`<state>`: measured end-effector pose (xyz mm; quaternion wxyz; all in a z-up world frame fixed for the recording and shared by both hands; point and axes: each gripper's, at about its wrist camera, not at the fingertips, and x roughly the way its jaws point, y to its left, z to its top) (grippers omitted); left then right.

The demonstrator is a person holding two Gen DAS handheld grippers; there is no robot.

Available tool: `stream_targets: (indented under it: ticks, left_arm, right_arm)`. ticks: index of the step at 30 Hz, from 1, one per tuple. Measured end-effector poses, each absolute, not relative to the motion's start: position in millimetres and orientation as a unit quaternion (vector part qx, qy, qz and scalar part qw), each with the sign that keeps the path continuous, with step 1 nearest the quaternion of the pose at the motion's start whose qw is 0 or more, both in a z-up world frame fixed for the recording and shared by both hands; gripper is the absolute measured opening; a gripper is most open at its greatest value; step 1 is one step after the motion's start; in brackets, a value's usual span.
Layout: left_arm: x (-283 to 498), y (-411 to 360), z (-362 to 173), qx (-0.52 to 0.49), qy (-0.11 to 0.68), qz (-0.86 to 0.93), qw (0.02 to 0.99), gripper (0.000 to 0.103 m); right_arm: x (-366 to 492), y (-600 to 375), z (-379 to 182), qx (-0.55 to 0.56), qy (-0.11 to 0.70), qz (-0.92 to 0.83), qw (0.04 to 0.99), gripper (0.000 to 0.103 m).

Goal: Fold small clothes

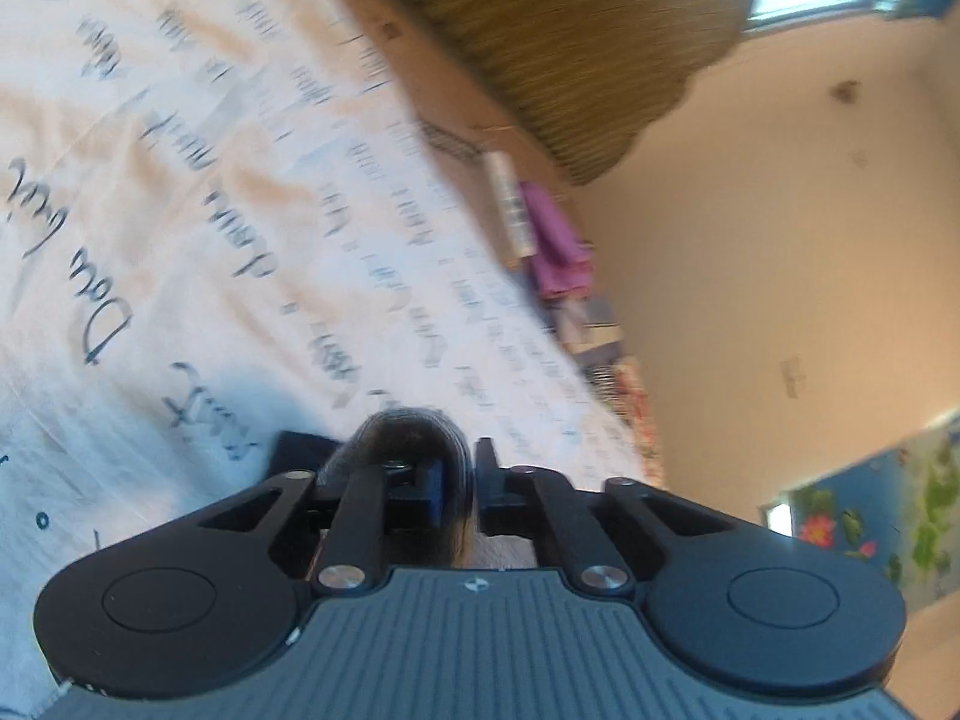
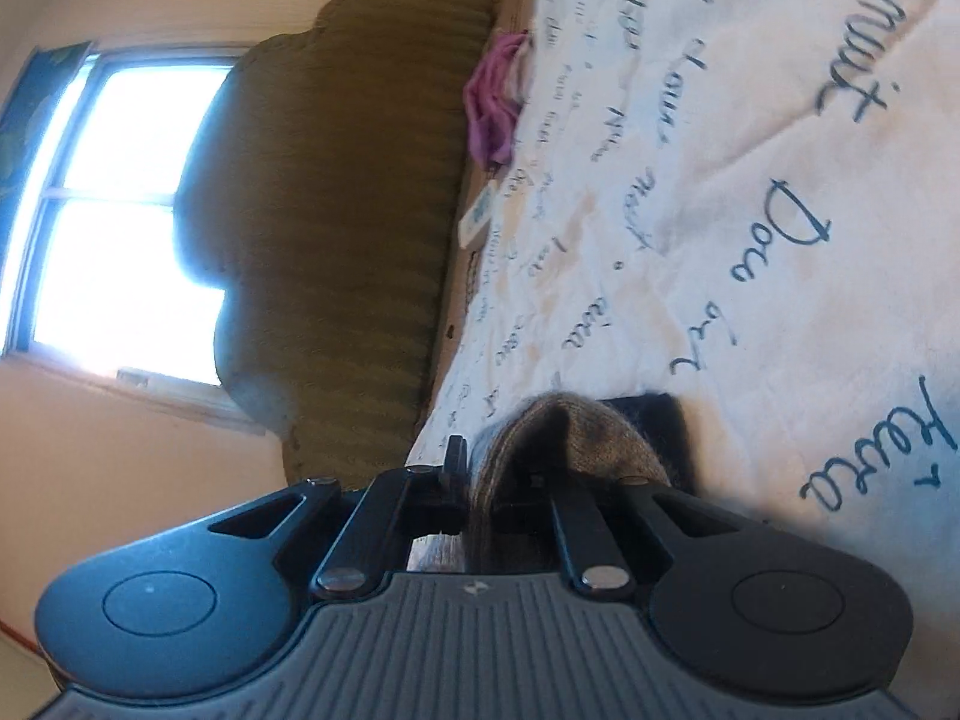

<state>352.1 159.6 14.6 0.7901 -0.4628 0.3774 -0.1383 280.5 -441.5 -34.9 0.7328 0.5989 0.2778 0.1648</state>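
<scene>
Grey-brown knit garment (image 1: 408, 438), pinched at two places and lifted over the white bedsheet (image 1: 210, 192) printed with dark script. Left gripper (image 1: 459, 474): jaws narrowed onto a fold. Right gripper (image 2: 498, 468): jaws likewise closed on the knit (image 2: 576, 432) (a dark part hangs beside it). Beyond: purple cloth (image 2: 492, 102), olive headboard (image 2: 336, 228), window (image 2: 120, 216).
</scene>
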Motion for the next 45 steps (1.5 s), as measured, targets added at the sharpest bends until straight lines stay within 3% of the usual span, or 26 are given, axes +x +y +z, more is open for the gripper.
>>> stream_targets:
  ticks: [1, 3, 4, 5, 6, 11, 13, 20, 25, 32, 34, 35, 36, 38, 39, 40, 41, 42, 45]
  left_arm:
    - [353.3, 162.8, 11.6, -0.474, 0.373, -0.136, 0.786, 0.026]
    - [347.3, 172.9, 18.4, -0.490, 0.351, -0.146, 0.785, 0.046]
    - [342.6, 177.7, 24.5, -0.491, 0.338, -0.151, 0.789, 0.056]
    - [335.1, 183.7, 34.2, -0.488, 0.320, -0.150, 0.798, 0.072]
    - [325.0, 189.2, 45.0, -0.479, 0.308, -0.137, 0.811, 0.078]
    - [250.6, 208.6, 69.6, -0.440, 0.284, -0.106, 0.845, 0.080]
    - [206.4, 211.4, 59.3, -0.439, 0.280, -0.102, 0.847, 0.087]
    - [110.6, 204.5, 0.9, -0.479, 0.324, -0.080, 0.812, 0.087]
    - [113.3, 173.0, -4.7, -0.460, 0.321, -0.101, 0.822, 0.092]
    - [139.9, 146.7, -10.9, -0.469, 0.310, -0.091, 0.822, 0.100]
    - [146.2, 148.6, -11.6, -0.478, 0.307, -0.081, 0.819, 0.090]
    - [149.6, 148.5, -12.6, -0.480, 0.308, -0.078, 0.818, 0.072]
    - [156.1, 146.8, -14.9, -0.475, 0.325, -0.072, 0.815, 0.047]
    - [165.4, 144.7, -21.0, -0.458, 0.359, -0.060, 0.811, 0.031]
    - [166.0, 144.4, -22.9, -0.450, 0.360, -0.058, 0.815, 0.024]
    - [165.7, 144.9, -23.9, -0.444, 0.359, -0.059, 0.819, 0.023]
    - [166.5, 144.7, -23.7, -0.439, 0.360, -0.058, 0.821, 0.018]
    - [166.6, 145.1, -23.0, -0.433, 0.362, -0.054, 0.824, 0.006]
    - [164.0, 146.0, -15.2, -0.428, 0.356, -0.058, 0.828, 0.004]
  right_arm:
    - [283.5, -441.1, -38.8, 0.601, 0.290, 0.152, 0.730, 0.040]
    - [279.6, -443.6, -35.7, 0.596, 0.270, 0.141, 0.743, 0.071]
    - [274.8, -445.0, -29.7, 0.594, 0.250, 0.146, 0.751, 0.081]
    - [268.4, -447.1, -22.2, 0.591, 0.232, 0.148, 0.758, 0.083]
    - [262.2, -449.6, -14.5, 0.589, 0.218, 0.149, 0.763, 0.084]
    - [193.1, -449.3, 21.2, 0.548, 0.201, 0.181, 0.792, 0.084]
    - [148.7, -442.7, 25.2, 0.529, 0.205, 0.188, 0.801, 0.084]
    - [8.8, -429.4, -19.3, 0.574, 0.217, 0.133, 0.778, 0.084]
    - [18.9, -413.6, -38.2, 0.587, 0.229, 0.118, 0.768, 0.084]
    - [83.5, -371.0, -20.9, 0.504, 0.244, 0.042, 0.827, 0.083]
    - [94.1, -360.6, -19.0, 0.480, 0.242, 0.026, 0.842, 0.083]
    - [97.3, -356.4, -18.6, 0.474, 0.241, 0.019, 0.847, 0.083]
    - [100.6, -351.9, -16.6, 0.466, 0.239, 0.018, 0.852, 0.080]
    - [106.4, -346.7, -16.6, 0.449, 0.254, 0.018, 0.857, 0.051]
    - [110.5, -345.6, -18.6, 0.446, 0.268, 0.012, 0.854, 0.021]
    - [112.1, -349.0, -23.5, 0.454, 0.278, 0.005, 0.847, 0.008]
    - [111.3, -352.8, -29.9, 0.464, 0.277, 0.008, 0.841, 0.007]
    - [110.9, -353.8, -32.2, 0.469, 0.272, 0.010, 0.840, 0.005]
    - [104.0, -354.3, -27.5, 0.471, 0.251, 0.015, 0.846, 0.005]
